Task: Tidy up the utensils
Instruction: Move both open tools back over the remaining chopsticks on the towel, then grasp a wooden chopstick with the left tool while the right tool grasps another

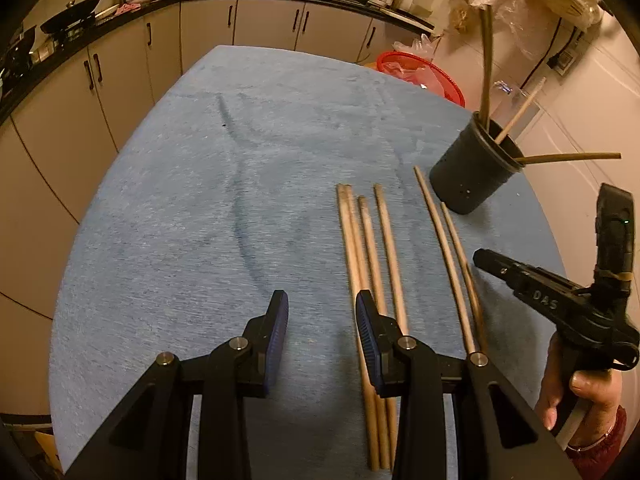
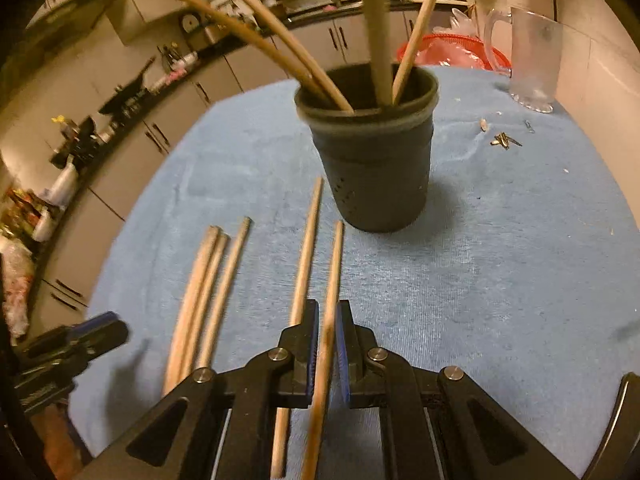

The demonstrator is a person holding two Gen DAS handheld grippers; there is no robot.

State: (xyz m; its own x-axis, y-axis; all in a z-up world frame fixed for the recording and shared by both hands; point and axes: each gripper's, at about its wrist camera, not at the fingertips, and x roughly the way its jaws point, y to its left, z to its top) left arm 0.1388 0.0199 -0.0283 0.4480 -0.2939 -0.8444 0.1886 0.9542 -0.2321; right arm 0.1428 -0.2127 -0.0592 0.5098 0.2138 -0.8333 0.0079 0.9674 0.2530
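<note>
Hovering low over the blue cloth-covered table (image 1: 160,200), the left gripper (image 1: 322,312) has its fingers spread, empty, left of the dark round utensil cup (image 2: 372,168). Nearer the cup, the right gripper (image 2: 328,332) pinches one wooden chopstick (image 2: 334,276). Only the right wrist view shows a clear glass pitcher (image 2: 534,60) beyond the cup.

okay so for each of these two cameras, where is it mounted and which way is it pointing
Left wrist: sits on the left gripper, jaws open, facing across the blue table toward kitchen cabinets; the person's right hand shows.
Right wrist: sits on the right gripper, jaws closed on a chopstick, facing the black cup.
Shared: the cup, loose chopsticks, table.
</note>
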